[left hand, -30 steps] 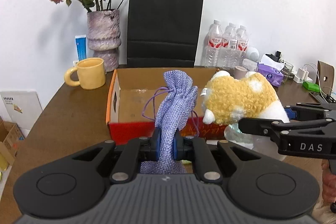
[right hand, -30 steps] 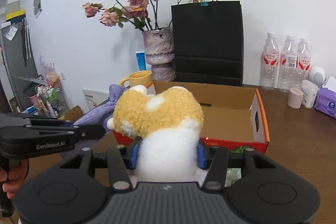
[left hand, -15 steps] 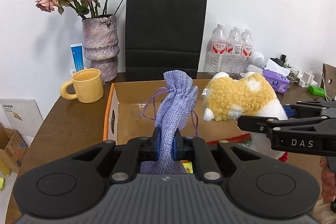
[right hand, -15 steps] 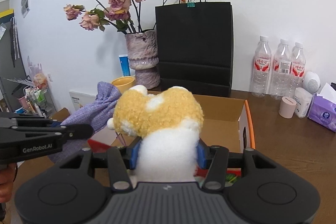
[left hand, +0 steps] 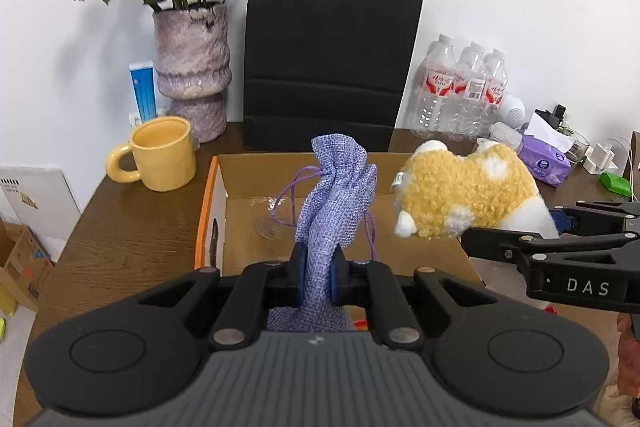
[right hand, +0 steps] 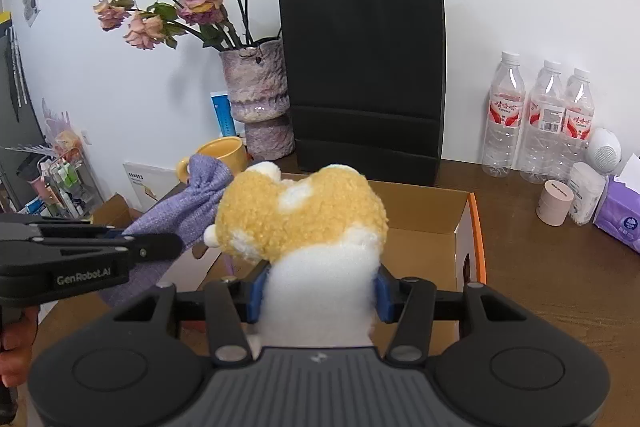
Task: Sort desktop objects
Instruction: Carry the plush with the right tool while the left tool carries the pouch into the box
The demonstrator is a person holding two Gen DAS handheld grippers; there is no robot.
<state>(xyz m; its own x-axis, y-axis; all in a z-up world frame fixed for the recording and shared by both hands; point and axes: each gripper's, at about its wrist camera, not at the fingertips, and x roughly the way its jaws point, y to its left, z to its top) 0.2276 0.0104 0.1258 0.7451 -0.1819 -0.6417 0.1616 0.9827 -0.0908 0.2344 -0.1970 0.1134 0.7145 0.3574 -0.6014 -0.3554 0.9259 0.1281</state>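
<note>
My left gripper [left hand: 317,275] is shut on a purple woven drawstring pouch [left hand: 338,199] and holds it above the open cardboard box [left hand: 248,227]. My right gripper [right hand: 317,291] is shut on a yellow and white plush toy [right hand: 304,223] and holds it over the same box [right hand: 436,227]. The plush also shows in the left wrist view [left hand: 464,195], to the right of the pouch. The pouch shows in the right wrist view [right hand: 188,199], to the left of the plush. The box floor under both looks bare.
On the brown table stand a yellow mug [left hand: 164,155], a vase of dried roses [left hand: 192,67], a black paper bag [left hand: 332,55], three water bottles [left hand: 464,91] and a purple tissue pack [left hand: 546,163]. A small box [left hand: 20,267] sits left of the table.
Both grippers have moved forward and up over the box with their objects still held. The box's red front wall has dropped out of sight below the grippers.
</note>
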